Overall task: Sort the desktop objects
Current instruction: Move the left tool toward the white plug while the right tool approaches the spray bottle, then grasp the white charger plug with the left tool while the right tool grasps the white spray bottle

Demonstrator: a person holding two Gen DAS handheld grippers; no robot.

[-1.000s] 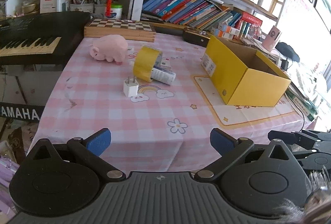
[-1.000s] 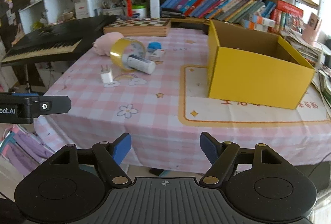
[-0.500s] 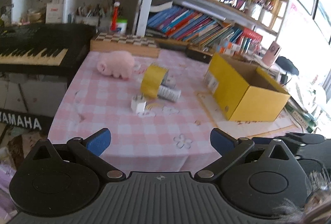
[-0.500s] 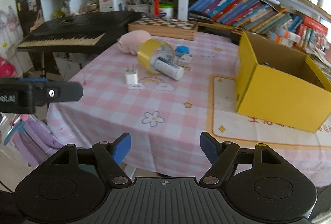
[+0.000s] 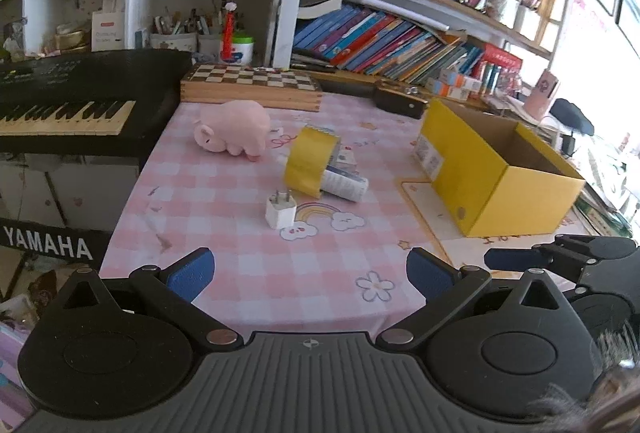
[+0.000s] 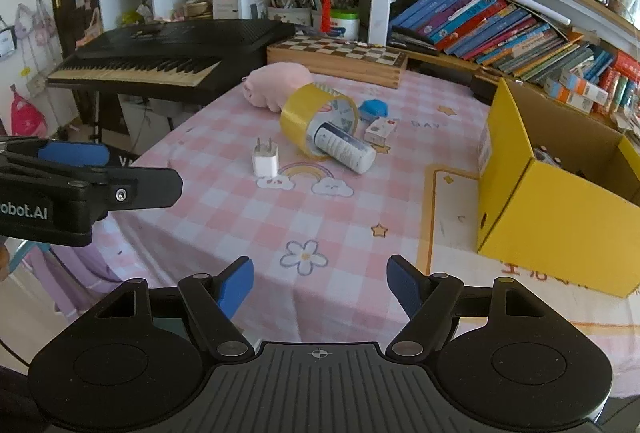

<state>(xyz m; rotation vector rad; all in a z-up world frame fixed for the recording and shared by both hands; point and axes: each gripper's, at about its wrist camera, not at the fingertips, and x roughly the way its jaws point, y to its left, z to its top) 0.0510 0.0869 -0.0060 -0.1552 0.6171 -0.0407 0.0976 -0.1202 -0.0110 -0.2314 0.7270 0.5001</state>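
On the pink checked tablecloth [image 5: 224, 233] lie a pink pig plush [image 5: 232, 127], a yellow tape roll [image 5: 310, 161] with a white tube [image 5: 346, 185] through it, and a white charger plug [image 5: 280, 211]. The right wrist view also shows the plug [image 6: 265, 162], the tape roll [image 6: 308, 117], the tube [image 6: 346, 149], a small blue object [image 6: 374, 109] and a small white box [image 6: 380, 129]. The open yellow box [image 5: 492, 173] stands at the right. My left gripper [image 5: 310, 271] and right gripper [image 6: 320, 285] are open and empty at the table's near edge.
A black Yamaha keyboard [image 5: 68, 105] stands left of the table. A wooden chessboard case [image 5: 250, 83] lies at the table's far edge. Shelves of books [image 5: 392, 37] and pen pots rise behind. The yellow box [image 6: 560, 189] holds something dark.
Both grippers pulled back and rose, then came in closer again; the table objects look larger than half a second ago. Nothing on the table moved.
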